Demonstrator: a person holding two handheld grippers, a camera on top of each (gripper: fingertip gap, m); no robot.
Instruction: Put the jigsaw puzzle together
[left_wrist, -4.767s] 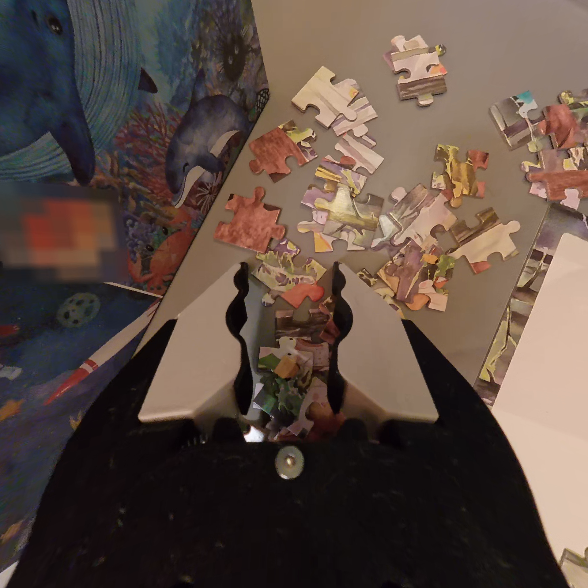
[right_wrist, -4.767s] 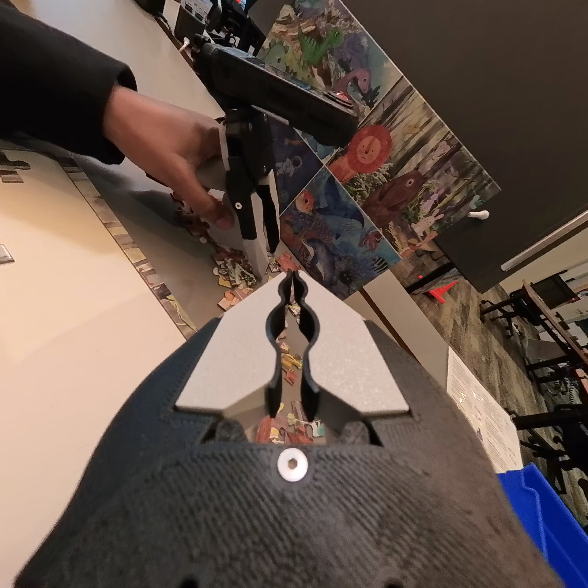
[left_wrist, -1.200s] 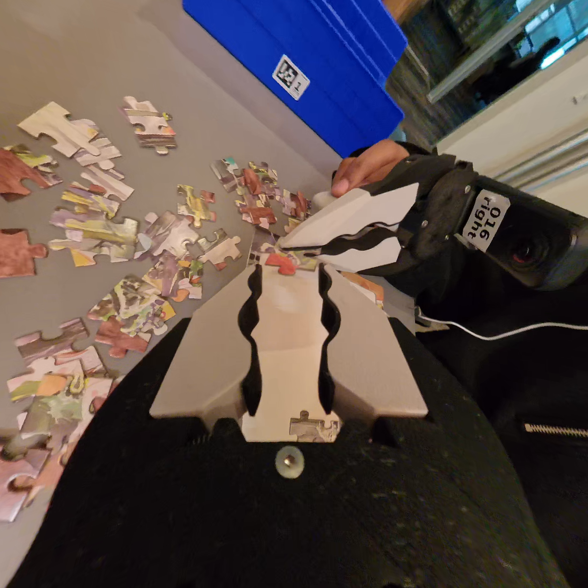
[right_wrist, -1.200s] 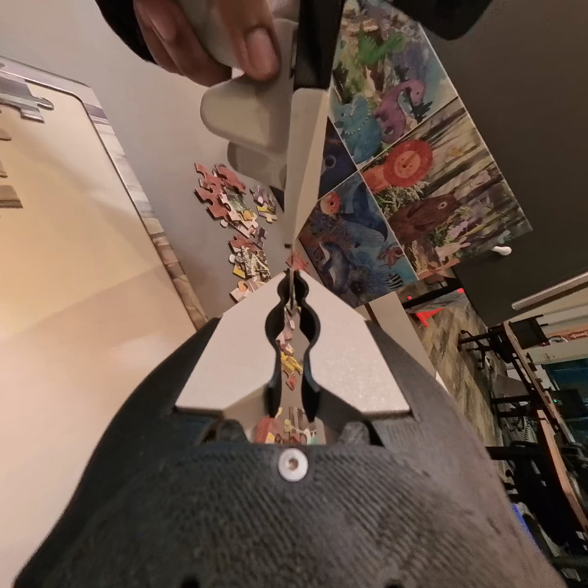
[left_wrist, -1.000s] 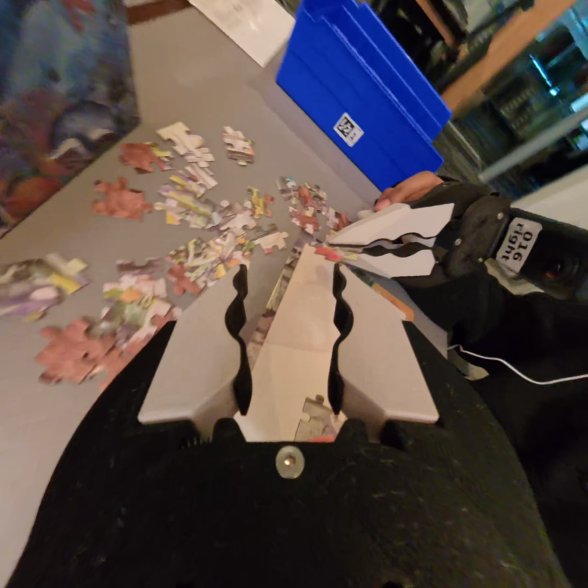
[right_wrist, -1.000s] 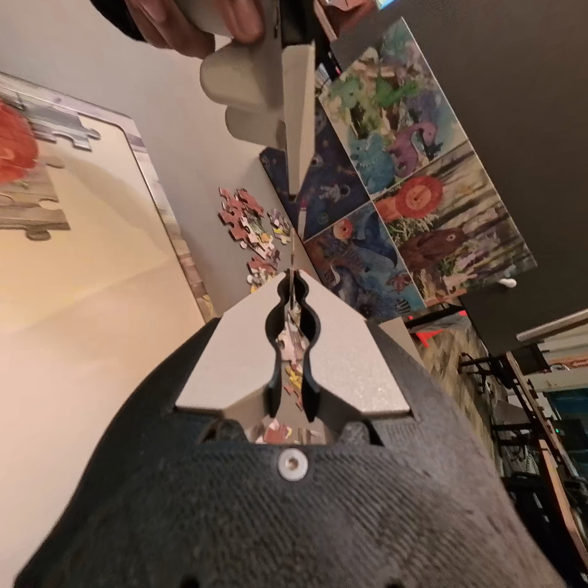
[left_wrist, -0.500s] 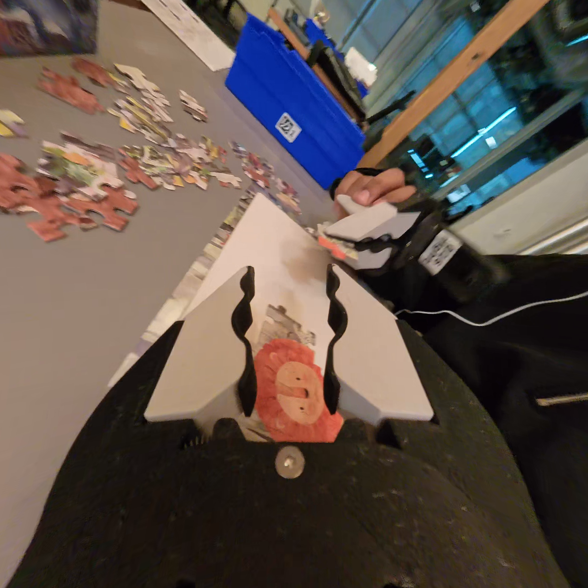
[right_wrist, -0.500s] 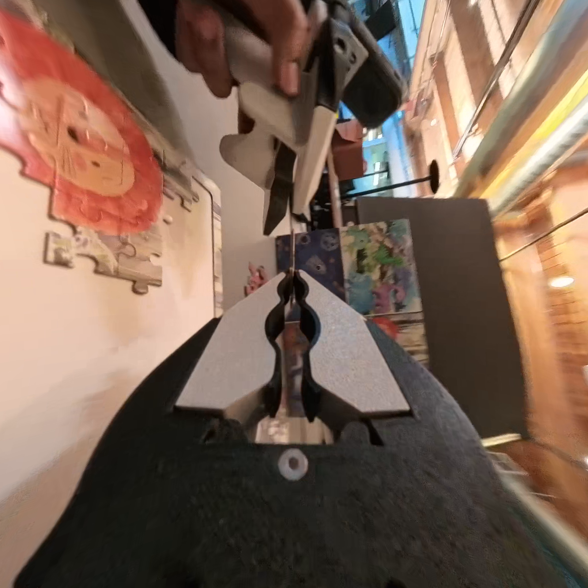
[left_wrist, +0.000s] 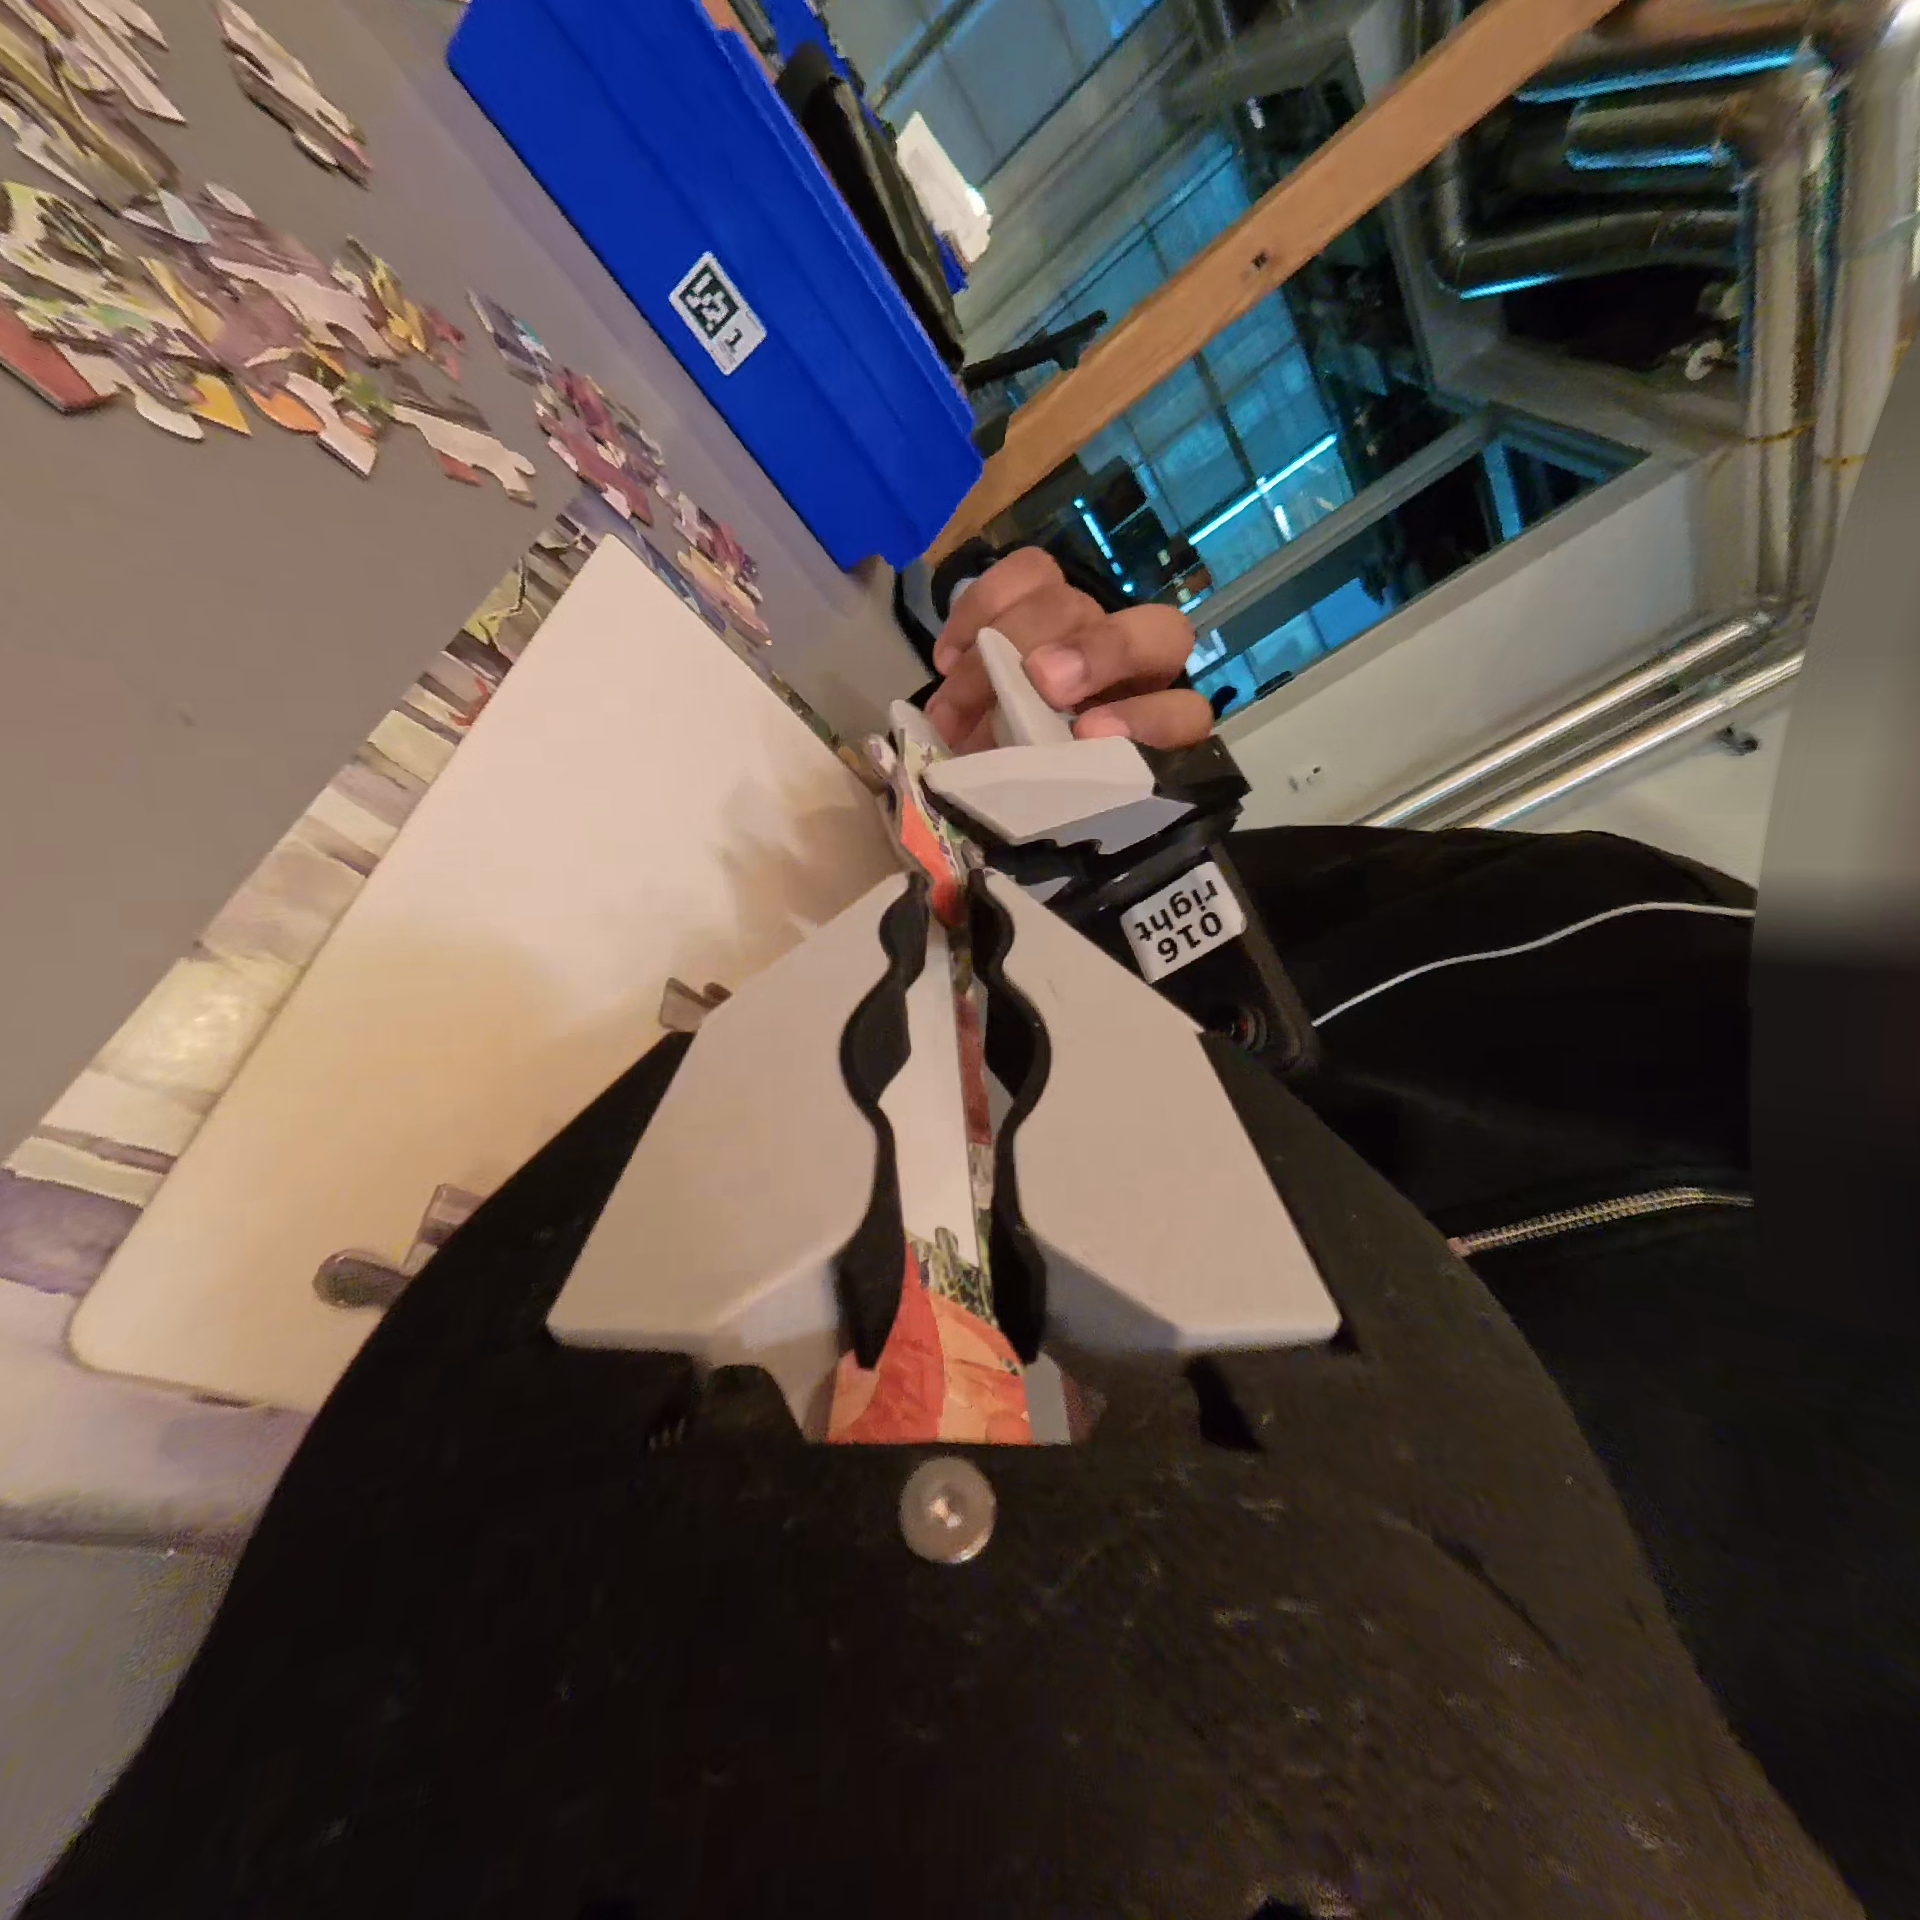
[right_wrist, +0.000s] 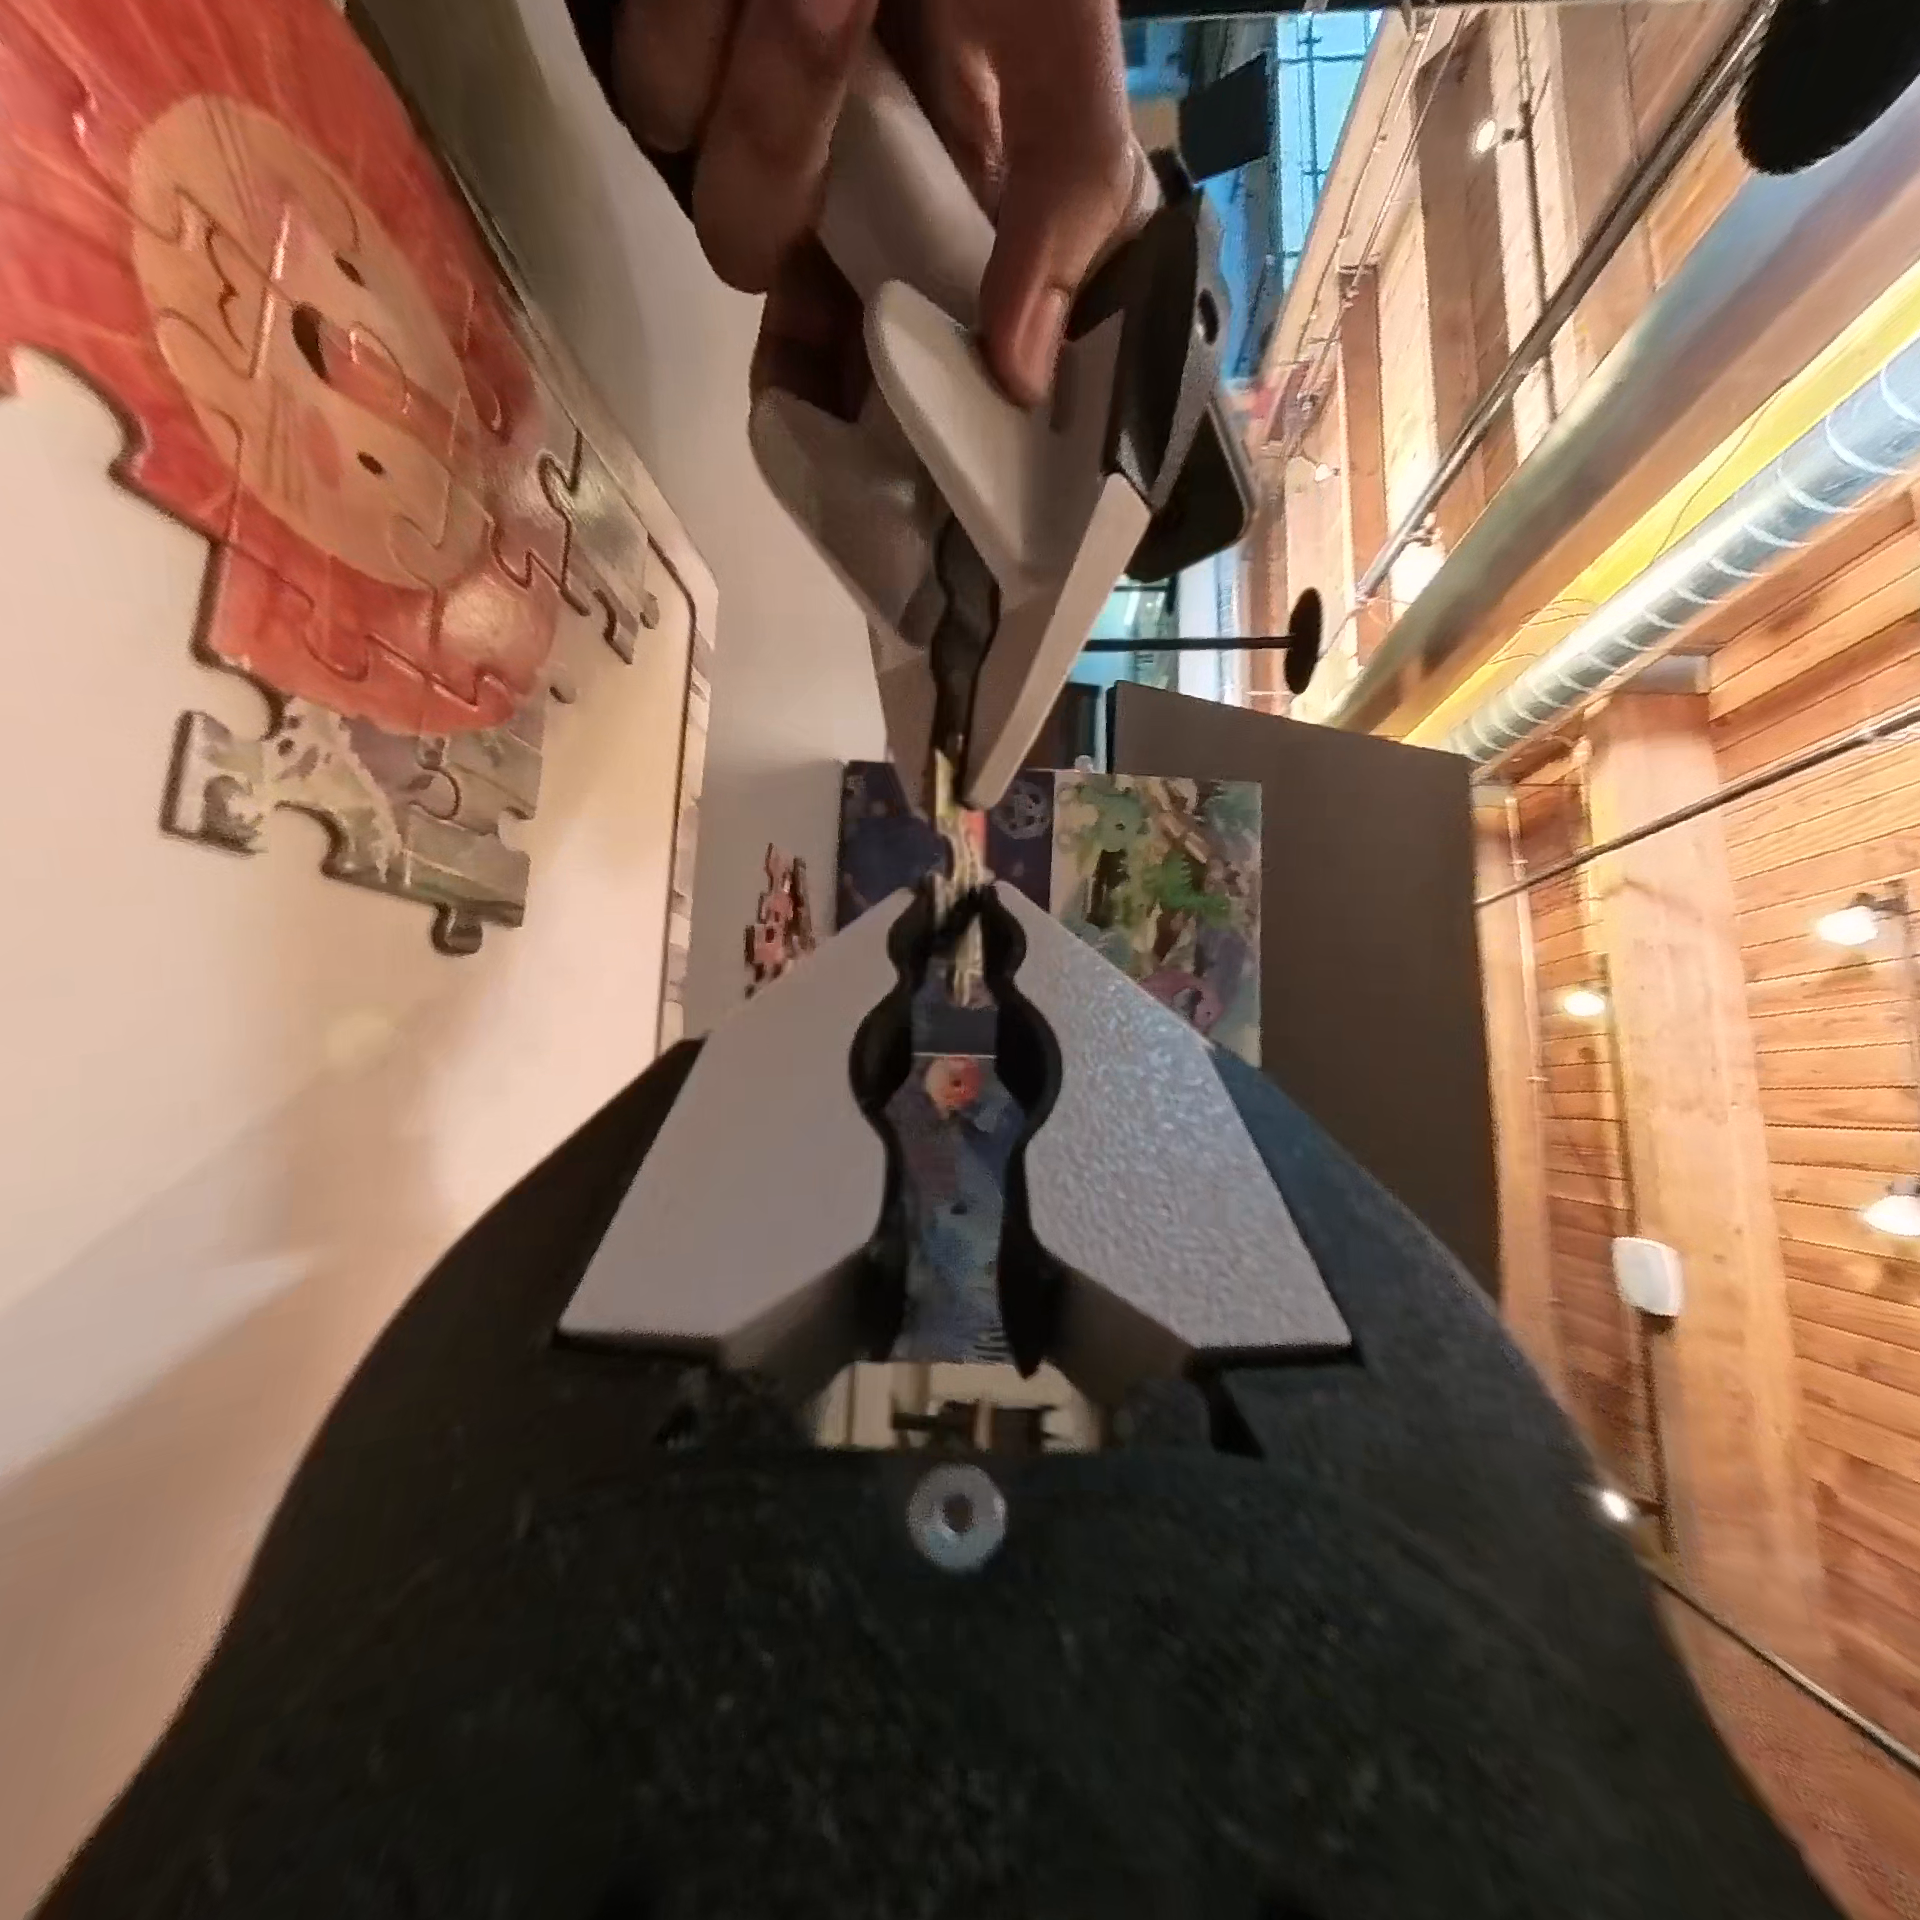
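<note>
Left gripper (left_wrist: 943, 902): grey-fingered, black-bodied; jaws clamped on the near end of a thin, flat jigsaw piece (left_wrist: 928, 844) printed in orange-red, green and white.
Right gripper (right_wrist: 954, 904): same build; jaws clamped on the opposite end of that piece; in the left wrist view it sits just past the left gripper's tips, held by a bare hand (left_wrist: 1049, 665).
Piece, place and heading: held between the two grippers above the white puzzle board (left_wrist: 540, 894), clear of it; seen edge-on in both views, its long axis running from one pair of tips to the other, its faces upright rather than flat to the board.
Writing: a white sticker (left_wrist: 1184, 928) on the right gripper's black body carries printed characters; a white square tag with a black coded pattern (left_wrist: 717, 314) sits on the side of a blue plastic bin (left_wrist: 727, 260).
Assembled part: an orange lion-face cluster of joined pieces (right_wrist: 301, 416) with grey-purple pieces attached lies on the board.
Loose pieces (left_wrist: 239, 312): scattered on the grey surface (left_wrist: 208, 582), between the board and the blue bin.
Reference sheet: a printed sheet of colourful animal pictures (right_wrist: 1132, 883) lies farther along the surface, beyond the gripper tips in the right wrist view.
</note>
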